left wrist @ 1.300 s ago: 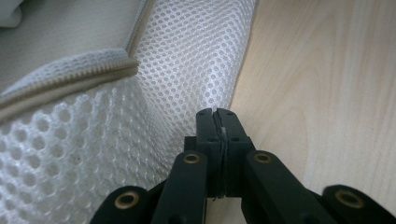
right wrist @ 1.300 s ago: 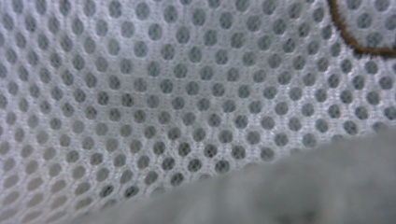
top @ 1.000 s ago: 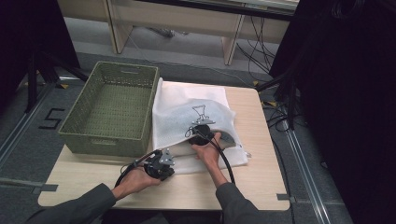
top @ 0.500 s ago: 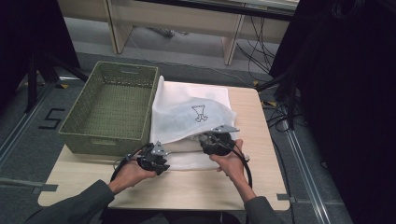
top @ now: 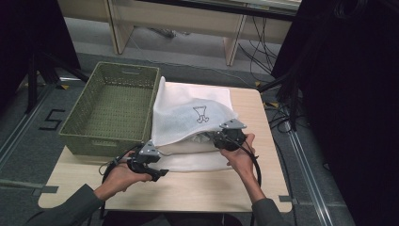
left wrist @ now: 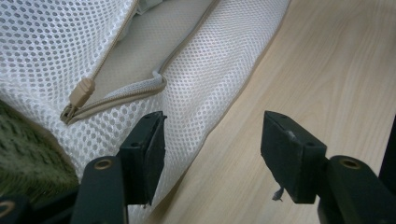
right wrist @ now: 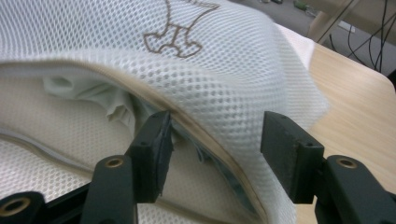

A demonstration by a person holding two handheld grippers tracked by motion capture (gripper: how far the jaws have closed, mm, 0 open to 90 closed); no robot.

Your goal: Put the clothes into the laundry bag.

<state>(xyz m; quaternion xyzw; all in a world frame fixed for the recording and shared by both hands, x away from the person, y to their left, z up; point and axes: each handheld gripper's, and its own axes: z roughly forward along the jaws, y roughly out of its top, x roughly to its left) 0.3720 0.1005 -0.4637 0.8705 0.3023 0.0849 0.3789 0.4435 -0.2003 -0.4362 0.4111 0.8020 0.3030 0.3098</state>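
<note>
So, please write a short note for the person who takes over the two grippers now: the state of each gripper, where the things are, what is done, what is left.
Left gripper: open, jaws just been opening, nothing between them; it sits at the near left corner of the mesh bag, close to the zipper pull.
Right gripper: open, jaws just been opening; the bag's upper zipper edge passes between the jaws, not pinched.
Bag lies on the table, its far left edge against the green basket.
Done: bag unzipped, mouth lifted open, some cloth visible inside.
Left, probably: take the contents out, perhaps into the basket.
</note>
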